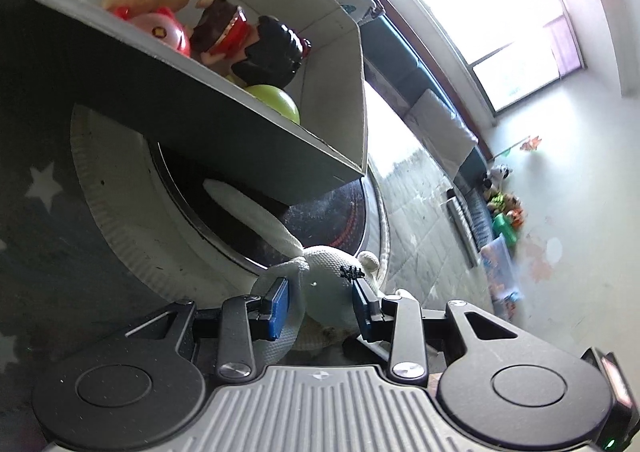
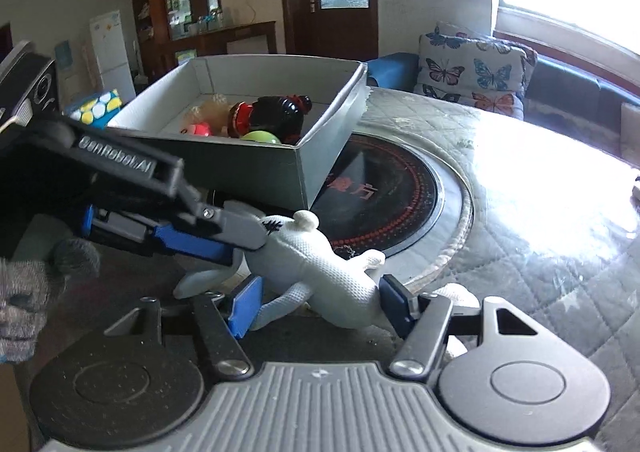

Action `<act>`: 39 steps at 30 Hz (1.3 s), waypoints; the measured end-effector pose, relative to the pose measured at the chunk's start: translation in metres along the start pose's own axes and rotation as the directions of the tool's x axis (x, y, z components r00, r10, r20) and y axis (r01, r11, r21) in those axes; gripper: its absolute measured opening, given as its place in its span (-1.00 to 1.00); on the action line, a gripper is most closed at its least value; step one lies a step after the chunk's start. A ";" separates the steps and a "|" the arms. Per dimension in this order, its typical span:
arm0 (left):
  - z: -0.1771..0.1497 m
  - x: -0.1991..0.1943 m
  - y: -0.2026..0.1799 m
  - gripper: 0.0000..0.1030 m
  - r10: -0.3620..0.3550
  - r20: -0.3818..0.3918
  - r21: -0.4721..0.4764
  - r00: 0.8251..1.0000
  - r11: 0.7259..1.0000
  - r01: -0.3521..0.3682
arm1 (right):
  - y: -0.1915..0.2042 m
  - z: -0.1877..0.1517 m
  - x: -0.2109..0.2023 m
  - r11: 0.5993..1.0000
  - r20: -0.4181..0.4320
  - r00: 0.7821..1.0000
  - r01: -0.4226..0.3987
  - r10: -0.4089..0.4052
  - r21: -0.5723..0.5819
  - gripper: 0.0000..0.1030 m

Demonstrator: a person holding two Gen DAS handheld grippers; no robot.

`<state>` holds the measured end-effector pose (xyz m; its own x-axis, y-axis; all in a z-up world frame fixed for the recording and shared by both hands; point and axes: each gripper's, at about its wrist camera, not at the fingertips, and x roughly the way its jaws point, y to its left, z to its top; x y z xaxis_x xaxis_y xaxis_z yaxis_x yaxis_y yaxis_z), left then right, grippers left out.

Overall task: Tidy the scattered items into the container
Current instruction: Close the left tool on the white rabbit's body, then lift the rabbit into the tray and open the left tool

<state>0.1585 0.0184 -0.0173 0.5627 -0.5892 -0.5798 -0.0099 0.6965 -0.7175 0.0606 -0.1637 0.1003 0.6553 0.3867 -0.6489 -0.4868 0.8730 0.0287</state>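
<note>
Right wrist view, far left: gripping from the edge of the frame with a gloved hand [image 2: 24, 300], grey knit, holding the body of the left tool [image 1: 320, 292].

Reaching in from the left with that tool and clamping the toy rabbit [image 2: 328, 272] by the head; blue pads pressing on both sides of the head, just beside the stitched eye, jaws standing fairly narrow. Long ear trailing away from the head towards the box [image 2: 256, 167].

Sitting behind the left tool, partly on the black hob [image 2: 384, 187]: grey cardboard box, open top, already holding a black-haired doll [image 2: 280, 113], a green ball [image 2: 260, 137] and a pink toy further left.

Lying on its side on the bench [image 2: 520, 252], in front of the box and outside it, at the rim of the hob: the white rabbit, limbs sprawling.

Straddling the rabbit's body with the right tool [image 2: 318, 300]; jaws about half open, right pad touching the rump, left pad touching a limb, body filling the gap between them.

Further right: quilted cover glaring under window light; butterfly cushion [image 2: 472, 71] leaning at the back.
</note>
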 end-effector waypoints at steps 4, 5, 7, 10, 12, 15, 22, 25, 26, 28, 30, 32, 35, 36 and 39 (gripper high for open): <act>0.003 -0.001 0.004 -0.29 -0.014 0.009 -0.021 1.000 1.000 0.014 | 0.003 0.005 0.004 0.998 0.000 1.000 0.005 -0.005 -0.059 0.32; 0.004 -0.002 0.005 -0.28 -0.020 0.014 -0.029 1.000 0.999 0.020 | 0.004 0.007 0.006 0.998 0.000 1.000 0.003 -0.003 -0.067 0.32; 0.006 -0.002 0.008 -0.28 -0.032 0.022 -0.048 0.999 0.998 0.033 | 0.005 0.011 0.011 0.997 -0.004 1.000 -0.010 0.009 -0.075 0.32; 0.008 0.003 0.011 -0.28 -0.040 0.019 -0.075 0.999 0.996 0.042 | 0.010 0.013 0.018 0.995 -0.014 1.000 -0.014 0.013 -0.095 0.29; 0.007 0.006 0.011 -0.28 -0.039 0.017 -0.081 0.999 0.996 0.040 | 0.012 0.013 0.020 0.995 -0.019 1.000 -0.015 0.013 -0.102 0.21; 0.006 0.007 0.010 -0.29 -0.044 0.038 -0.077 0.998 0.996 0.047 | 0.012 0.012 0.020 0.994 -0.026 1.000 -0.008 0.005 -0.109 0.03; 0.000 -0.011 0.004 -0.29 -0.077 0.060 -0.035 0.995 0.996 0.080 | 0.020 0.012 0.002 0.992 0.004 0.999 -0.033 0.034 -0.121 -0.19; 0.001 -0.028 0.001 -0.29 -0.099 0.089 -0.021 0.991 0.995 0.102 | 0.026 0.017 -0.010 0.990 0.032 0.998 -0.045 0.049 -0.135 -0.21; 0.003 -0.034 -0.001 -0.29 -0.108 0.103 -0.017 0.989 0.994 0.110 | 0.028 0.020 -0.013 0.988 0.044 0.998 -0.048 0.055 -0.145 -0.22; 0.008 -0.047 -0.005 -0.29 -0.121 0.138 -0.008 0.983 0.992 0.123 | 0.034 0.030 -0.019 0.985 0.072 0.995 -0.052 0.065 -0.167 -0.22; 0.012 -0.059 -0.009 -0.29 -0.127 0.177 0.005 0.976 0.992 0.129 | 0.039 0.043 -0.021 0.980 0.101 0.992 -0.054 0.074 -0.193 -0.22; 0.023 -0.070 -0.012 -0.29 -0.130 0.222 0.021 0.966 0.992 0.128 | 0.043 0.059 -0.020 0.974 0.127 0.988 -0.057 0.087 -0.221 -0.22; 0.041 -0.084 -0.013 -0.29 -0.132 0.281 0.031 0.951 0.991 0.128 | 0.049 0.086 -0.011 0.961 0.166 0.980 -0.057 0.105 -0.270 -0.23; 0.047 -0.088 -0.011 -0.29 -0.130 0.300 0.032 0.945 0.991 0.126 | 0.051 0.094 -0.007 0.958 0.175 0.978 -0.059 0.112 -0.282 -0.23; 0.066 -0.093 -0.006 -0.29 -0.116 0.347 0.030 0.931 0.993 0.113 | 0.056 0.119 0.009 0.943 0.195 0.971 -0.070 0.138 -0.324 -0.23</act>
<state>0.1607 0.0964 0.0667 0.8116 -0.4872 -0.3224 0.0782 0.6374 -0.7665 0.1080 -0.0756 0.1861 0.6813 0.5542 -0.4782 -0.6921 0.7005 -0.1742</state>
